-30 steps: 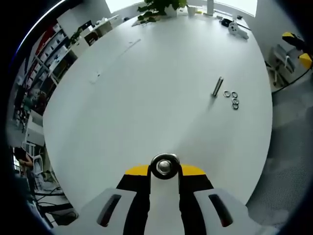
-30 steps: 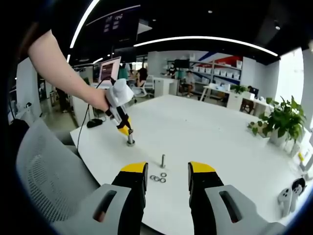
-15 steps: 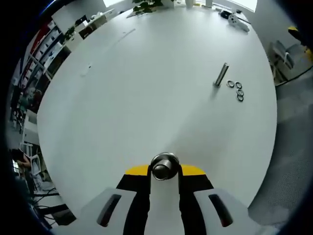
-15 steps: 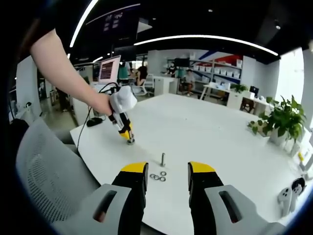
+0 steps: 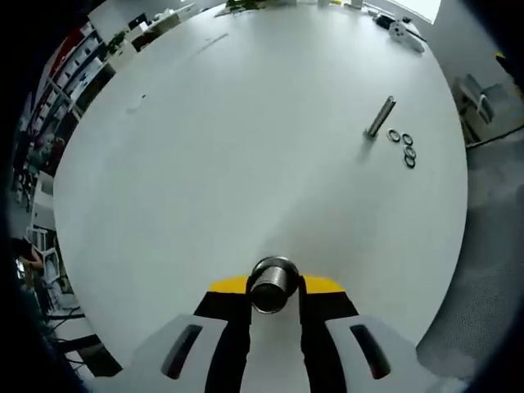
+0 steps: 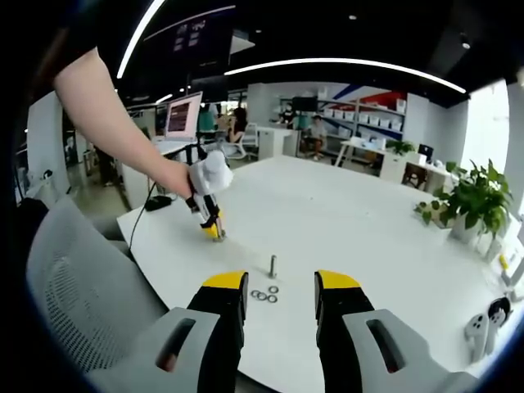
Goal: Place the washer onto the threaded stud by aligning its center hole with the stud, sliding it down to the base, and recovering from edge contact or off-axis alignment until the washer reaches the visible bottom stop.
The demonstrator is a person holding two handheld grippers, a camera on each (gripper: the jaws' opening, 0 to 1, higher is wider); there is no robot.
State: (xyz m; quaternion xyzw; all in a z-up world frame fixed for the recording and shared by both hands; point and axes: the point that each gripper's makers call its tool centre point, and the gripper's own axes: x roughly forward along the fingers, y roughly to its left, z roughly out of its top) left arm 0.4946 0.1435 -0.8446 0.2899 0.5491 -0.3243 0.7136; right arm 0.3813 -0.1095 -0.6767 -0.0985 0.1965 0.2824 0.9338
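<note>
The big white round table (image 5: 246, 164) carries little: a plant (image 6: 475, 201) at its far edge, a white game controller (image 6: 483, 323) near the rim, and a black cable (image 6: 151, 201) trailing off behind my left hand (image 6: 176, 176). Nothing stands between my grippers and the work. The threaded stud (image 6: 272, 267) stands upright out on the table, a plain grey metal pin, with three small dark-ringed washers (image 6: 264, 295) lying flat just beside its foot, close together. My left gripper (image 5: 274, 286) is closed on a short metal cylinder (image 5: 273, 284) with a shiny rounded end, tip down at the tabletop, well apart from the stud. My right gripper (image 6: 280, 286) hangs wide and empty, the stud and washers showing between its jaws.
</note>
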